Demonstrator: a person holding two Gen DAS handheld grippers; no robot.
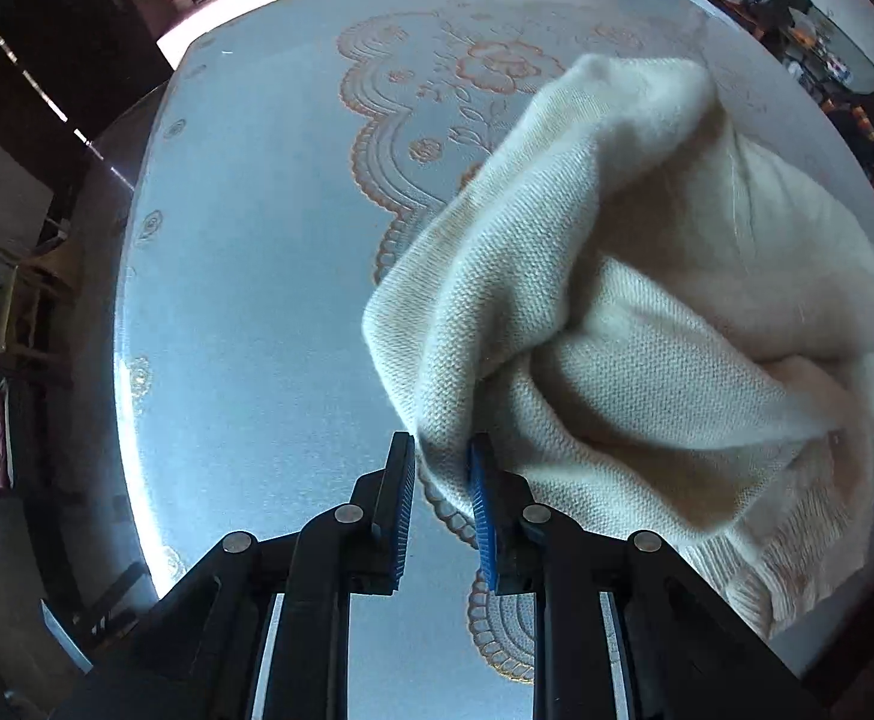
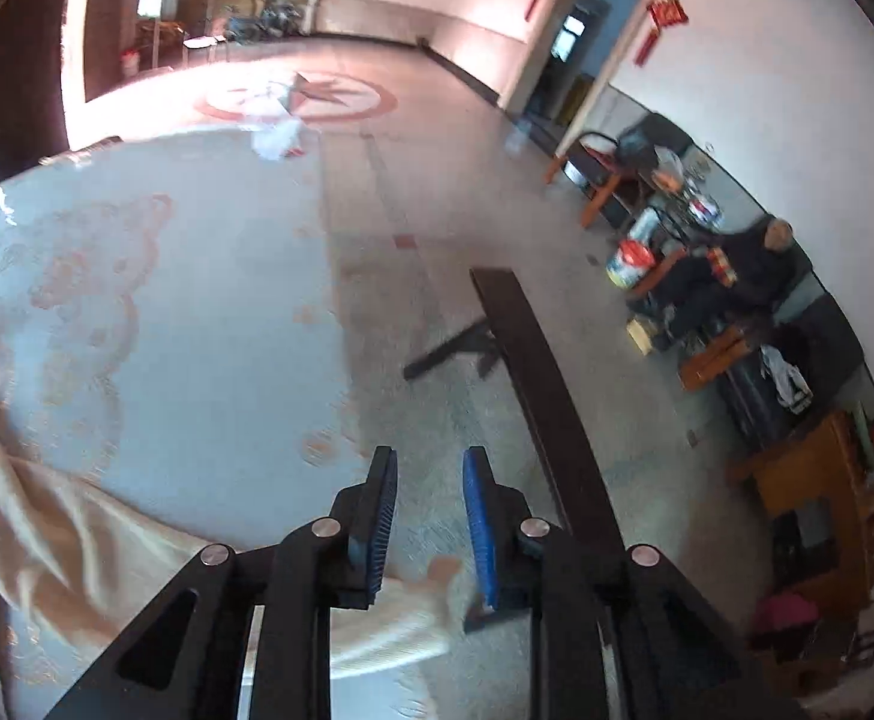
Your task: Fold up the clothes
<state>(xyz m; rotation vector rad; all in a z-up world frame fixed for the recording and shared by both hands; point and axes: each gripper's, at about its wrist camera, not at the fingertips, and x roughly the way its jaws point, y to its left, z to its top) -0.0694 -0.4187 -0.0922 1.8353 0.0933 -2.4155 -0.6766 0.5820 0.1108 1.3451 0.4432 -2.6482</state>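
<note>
- The left hand-held gripper (image 1: pixel 441 456) points forward and down over the desk (image 1: pixel 245 276), and its two blue-padded fingers pinch a fold of the cream knit garment (image 1: pixel 634 312) at their tips.
- From that pinch the garment rises bunched up and off to the right of the left wrist view, with a ribbed hem hanging at the near right.
- The right hand-held gripper (image 2: pixel 428 480) reaches level over the desk's right edge, its fingers spread with a clear gap and nothing between the pads.
- In the right wrist view the garment (image 2: pixel 47 516) lies draped on the near left of the desk, and one end of it runs under the gripper's body.
- The desk is covered in a pale blue quilted sheet with an orange scalloped flower pattern (image 1: pixel 484 60).
- Beyond the desk lies a speckled floor with a red ring and star emblem (image 2: pixel 299 99).
- A dark bench (image 2: pixel 532 360) stands on the floor just right of the desk.
- A far doorway (image 2: pixel 574 42) has red hangings beside it, and chairs and cluttered furniture line the right wall (image 2: pixel 736 90).
- Two bright windows sit in the far left wall.
</note>
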